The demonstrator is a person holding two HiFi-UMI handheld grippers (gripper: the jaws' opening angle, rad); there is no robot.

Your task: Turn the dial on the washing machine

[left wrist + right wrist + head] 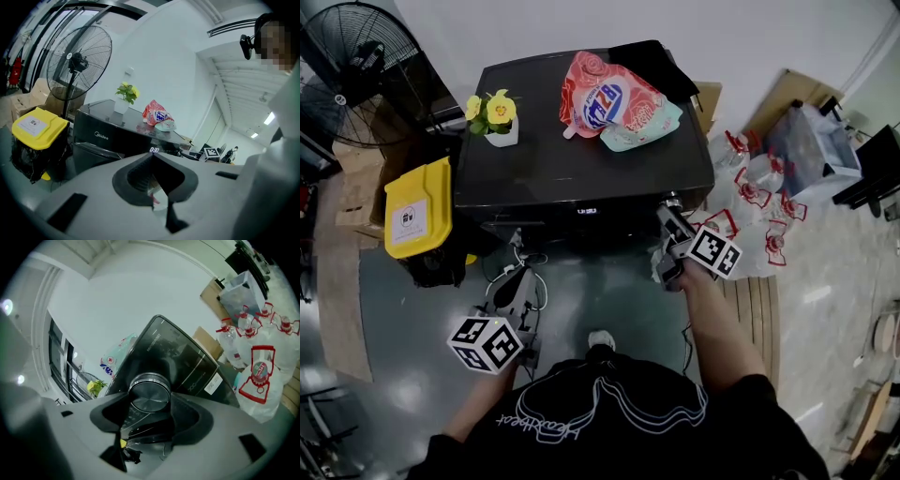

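At the front right corner of the black washing machine (581, 169), the right hand-held gripper (667, 206) reaches in nearly level. Its own view shows its two jaws clamped on the round, dark metal dial (149, 393), one on each side of the rim. The dial sits on the sloping control panel at the machine's right end, and the gripper looks tilted to one side around it.

The left hand-held gripper (152, 155) hangs lower and further back, over the floor in front of the machine and well apart from it. Its jaw tips meet and there is nothing between them. It points toward the machine's front, where a small lit display (153, 150) glows.

On the machine's top stand a small white pot of yellow flowers (500, 120) near the left and a pile of soft refill bags (614, 101) toward the back right. A yellow-lidded bin (419, 208) sits just beside the machine's left side, with a standing fan (356, 70) behind it. Large water bottles (759, 187) crowd the floor to the right.
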